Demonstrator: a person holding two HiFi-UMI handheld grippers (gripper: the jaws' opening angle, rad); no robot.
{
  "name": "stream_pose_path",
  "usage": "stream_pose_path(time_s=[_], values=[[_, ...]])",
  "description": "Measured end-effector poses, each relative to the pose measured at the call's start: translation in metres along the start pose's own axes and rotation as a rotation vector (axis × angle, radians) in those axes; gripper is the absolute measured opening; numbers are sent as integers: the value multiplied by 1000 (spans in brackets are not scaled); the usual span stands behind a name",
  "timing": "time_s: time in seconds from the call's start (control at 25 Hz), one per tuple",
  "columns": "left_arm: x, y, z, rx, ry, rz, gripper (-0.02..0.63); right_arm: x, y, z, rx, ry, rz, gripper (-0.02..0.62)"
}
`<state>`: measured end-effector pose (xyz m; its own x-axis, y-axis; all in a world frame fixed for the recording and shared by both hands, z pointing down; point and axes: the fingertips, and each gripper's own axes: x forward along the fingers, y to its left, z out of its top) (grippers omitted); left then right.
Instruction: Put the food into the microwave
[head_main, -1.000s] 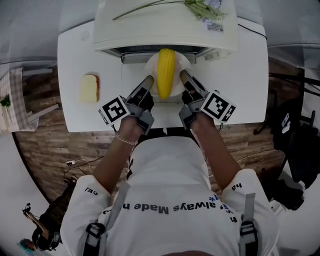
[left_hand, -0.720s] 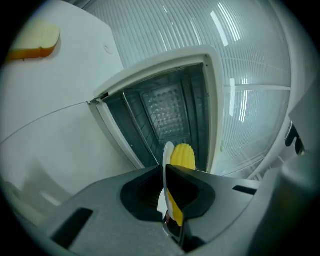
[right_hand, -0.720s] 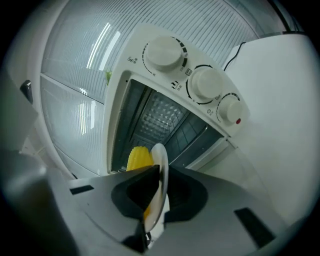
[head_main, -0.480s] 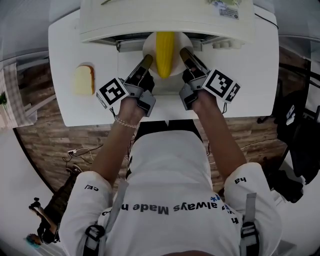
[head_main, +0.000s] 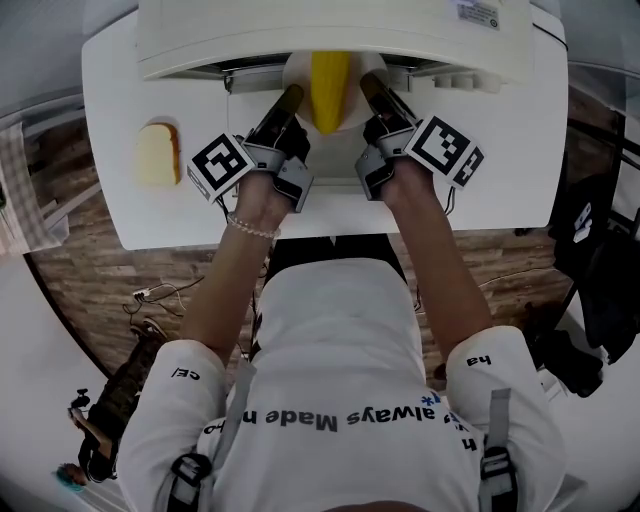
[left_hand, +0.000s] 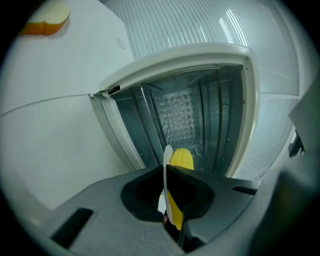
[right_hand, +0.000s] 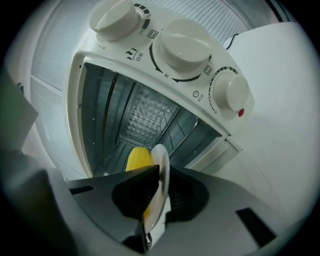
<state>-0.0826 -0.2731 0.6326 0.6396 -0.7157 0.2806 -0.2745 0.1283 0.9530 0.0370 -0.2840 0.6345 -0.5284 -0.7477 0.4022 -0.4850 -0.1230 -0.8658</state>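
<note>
Where the corn cob (head_main: 330, 80) rides: lengthwise on a small white plate (head_main: 297, 78) at the mouth of the microwave (head_main: 330, 35), its far end hidden under the appliance's top edge in the head view.
Left gripper (head_main: 289, 97): jaws clamped on the plate's left rim, the thin edge pinched between the pads.
Right gripper (head_main: 366, 84): jaws clamped the same way on the right rim, just beside the corn cob.
Cavity (left_hand: 185, 115): door open, nothing seen inside, ribbed side walls and a perforated back panel.
Controls: 3 knobs (right_hand: 186, 47) on the panel beside the opening.
How it handles: the plate looks stiff, smooth and breakable. The corn cob is round and loose on it, so it is likely to roll if either side dips. The load seems light.
Where to hold: the 2 opposite rims, as now, kept level. A pinch on so thin and slick an edge could slip.
Also on the table (head_main: 500, 150): 1 slice of bread (head_main: 157, 153), well apart to the left.
</note>
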Motion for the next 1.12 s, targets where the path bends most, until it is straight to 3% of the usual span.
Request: stream_pose_path(time_s=[0.24,0.36,0.44,0.68,0.84,1.12], values=[[17,6,9,-40,-10,8,18,16,-8,8,-6,4,-6,31],[20,2,10,-52,-16,-6,18,11,-8,6,18,-4,3,104],[21,3,10,-45,-21,8,18,2,-7,1,38,-7,16,110],[32,3,11,-36,-26,20,18,-15,-8,-22,173,16,63,112],[30,4,11,-40,-35,16,20,-17,-5,-37,257,7,100,35],[36,-3,16,5,-25,2,38,-7,-8,-24,346,-49,91,20]])
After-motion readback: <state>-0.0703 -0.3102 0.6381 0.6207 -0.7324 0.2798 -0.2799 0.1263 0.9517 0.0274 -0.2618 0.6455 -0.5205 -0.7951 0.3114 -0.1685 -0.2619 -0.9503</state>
